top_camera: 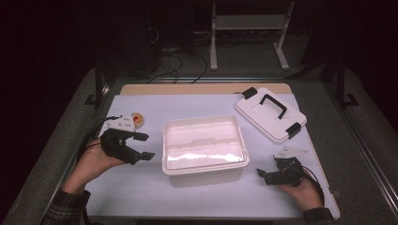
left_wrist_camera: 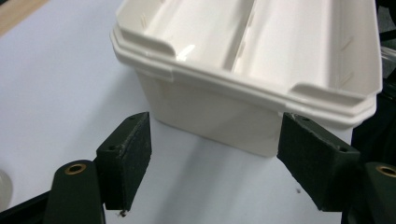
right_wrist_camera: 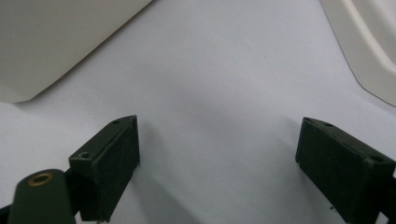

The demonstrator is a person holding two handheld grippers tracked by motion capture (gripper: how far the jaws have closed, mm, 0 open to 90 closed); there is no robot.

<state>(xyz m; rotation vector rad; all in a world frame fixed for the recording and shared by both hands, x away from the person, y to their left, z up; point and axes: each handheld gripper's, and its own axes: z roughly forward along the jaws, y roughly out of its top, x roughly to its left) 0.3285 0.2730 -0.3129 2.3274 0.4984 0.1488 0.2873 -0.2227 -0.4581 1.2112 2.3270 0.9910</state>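
Note:
A white plastic box (top_camera: pixel 204 147) stands open and empty in the middle of the white mat. Its lid (top_camera: pixel 270 112), with a black handle and black latches, lies flat behind it to the right. My left gripper (top_camera: pixel 145 146) hovers just left of the box with its jaws open and nothing between them. In the left gripper view the jaws (left_wrist_camera: pixel 215 158) frame a corner of the box (left_wrist_camera: pixel 261 70). My right gripper (top_camera: pixel 260 176) is low near the box's front right corner, open and empty. Between its fingertips in the right gripper view (right_wrist_camera: pixel 219 163) lies bare mat.
A small round object with a red centre (top_camera: pixel 137 119) lies on the mat behind my left hand. The mat (top_camera: pixel 141 192) has free room in front of the box. A wooden strip (top_camera: pixel 202 88) runs along the table's far edge. Dark floor and a white frame lie beyond.

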